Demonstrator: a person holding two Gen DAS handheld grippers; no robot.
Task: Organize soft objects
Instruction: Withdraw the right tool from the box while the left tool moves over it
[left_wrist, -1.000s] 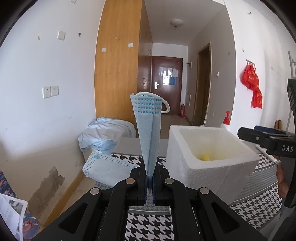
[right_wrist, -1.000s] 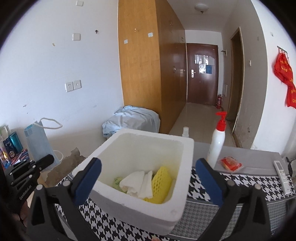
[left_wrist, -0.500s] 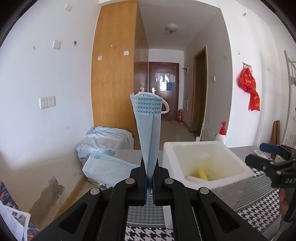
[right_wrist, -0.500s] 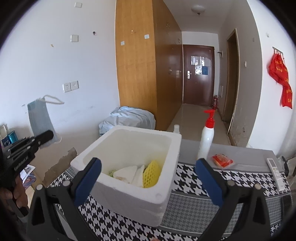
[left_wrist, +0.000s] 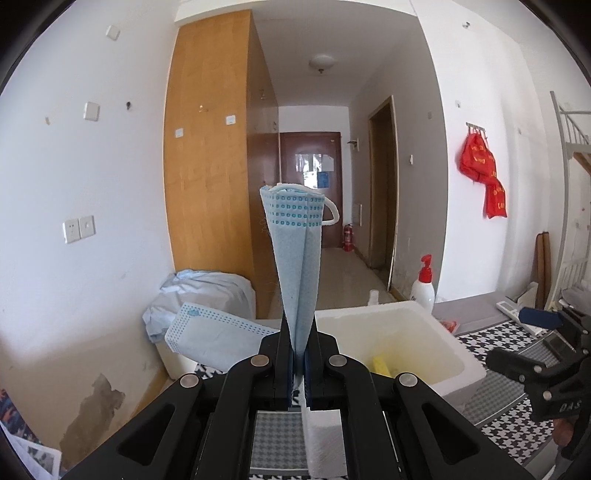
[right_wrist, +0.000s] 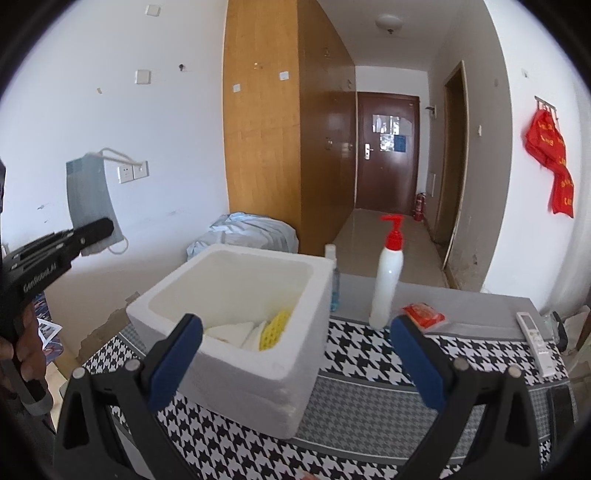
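My left gripper (left_wrist: 300, 350) is shut on a blue face mask (left_wrist: 295, 251) that stands upright between its fingers; it is held in the air to the left of the white foam box (left_wrist: 395, 347). In the right wrist view the left gripper (right_wrist: 98, 229) and mask (right_wrist: 88, 199) show at far left, above table level. The foam box (right_wrist: 240, 332) holds a yellow sponge (right_wrist: 275, 328) and white cloths (right_wrist: 232, 330). My right gripper (right_wrist: 295, 362) is open and empty, just in front of the box. A second mask (left_wrist: 214, 336) lies at the table's left edge.
A white pump bottle with a red top (right_wrist: 388, 273), a red packet (right_wrist: 423, 315) and a remote (right_wrist: 533, 341) sit on the houndstooth-covered table (right_wrist: 369, 398). A folded white tissue (left_wrist: 325, 439) lies below my left gripper. A covered bundle (right_wrist: 243, 232) lies on the floor.
My left gripper has lifted the mask higher and moved back from the box. The right gripper has drawn back a little and stays open.
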